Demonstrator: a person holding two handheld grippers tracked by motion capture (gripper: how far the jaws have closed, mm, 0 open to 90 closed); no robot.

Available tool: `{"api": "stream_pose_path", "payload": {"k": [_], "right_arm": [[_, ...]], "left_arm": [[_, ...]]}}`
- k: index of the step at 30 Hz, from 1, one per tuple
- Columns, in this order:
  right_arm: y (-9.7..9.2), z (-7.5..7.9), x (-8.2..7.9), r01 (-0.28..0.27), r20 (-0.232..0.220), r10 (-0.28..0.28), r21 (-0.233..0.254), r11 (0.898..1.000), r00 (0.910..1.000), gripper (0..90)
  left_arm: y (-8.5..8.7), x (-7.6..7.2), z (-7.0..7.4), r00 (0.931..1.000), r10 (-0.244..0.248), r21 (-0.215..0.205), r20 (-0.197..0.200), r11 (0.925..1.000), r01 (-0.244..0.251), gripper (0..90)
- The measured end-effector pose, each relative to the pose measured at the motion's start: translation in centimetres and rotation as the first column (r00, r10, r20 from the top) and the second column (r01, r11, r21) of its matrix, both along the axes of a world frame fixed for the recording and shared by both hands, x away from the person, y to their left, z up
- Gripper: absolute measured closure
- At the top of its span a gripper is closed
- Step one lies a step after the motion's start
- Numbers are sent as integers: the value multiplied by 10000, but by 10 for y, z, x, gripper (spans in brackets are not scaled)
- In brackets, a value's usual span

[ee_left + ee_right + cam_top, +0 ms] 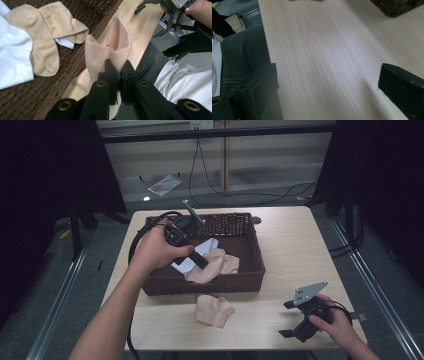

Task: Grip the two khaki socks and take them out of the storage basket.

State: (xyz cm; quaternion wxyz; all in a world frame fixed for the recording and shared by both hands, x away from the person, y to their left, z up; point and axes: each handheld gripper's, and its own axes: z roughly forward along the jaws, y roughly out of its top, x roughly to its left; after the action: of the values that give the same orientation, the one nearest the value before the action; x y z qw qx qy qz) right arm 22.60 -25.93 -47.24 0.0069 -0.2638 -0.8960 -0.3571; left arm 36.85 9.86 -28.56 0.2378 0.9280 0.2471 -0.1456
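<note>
Pale wood table (295, 250) stands in a dim room, grey floor around it and cables trailing along the far wall. On it sits a dark wicker basket (252, 270) holding a white sock (13, 55) and a folded tan pair (45, 37). The left gripper (119, 72) is clamped on a peach sock (110, 50), carried over the basket's near rim. Judging by this, sorting is midway; next comes lowering and releasing inside. Another peach sock (214, 309) lies just near of the basket. The right gripper (295, 322) rests at the near right, jaws apart.
</note>
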Motion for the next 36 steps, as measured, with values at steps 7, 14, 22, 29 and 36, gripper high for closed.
{"api": "stream_pose_path", "payload": {"k": [7, 14, 22, 29, 36], "right_arm": [[0, 0, 0, 19, -20, -19, -4, 10000, 10000, 22], [0, 0, 0, 21, -51, -21, -13, 10000, 10000, 22], [0, 0, 0, -50, 15, 50, -16, 10000, 10000, 22], [0, 0, 0, -44, 22, 44, -3, 10000, 10000, 22], [0, 0, 0, -57, 19, 57, -8, 10000, 10000, 22]], "left_arm": [[1, -8, -14, 9999, -140, 42, 46, 9999, 140, 860], [-2, -14, -21, 9996, -297, 150, 29, 9994, 297, 859], [-7, -17, -30, 9987, -498, 246, 82, 9985, 496, 859], [-11, -20, -36, 9983, -581, 400, -65, 9975, 584, 858], [-14, -22, -43, 9978, -664, 459, -54, 9967, 665, 857]]}}
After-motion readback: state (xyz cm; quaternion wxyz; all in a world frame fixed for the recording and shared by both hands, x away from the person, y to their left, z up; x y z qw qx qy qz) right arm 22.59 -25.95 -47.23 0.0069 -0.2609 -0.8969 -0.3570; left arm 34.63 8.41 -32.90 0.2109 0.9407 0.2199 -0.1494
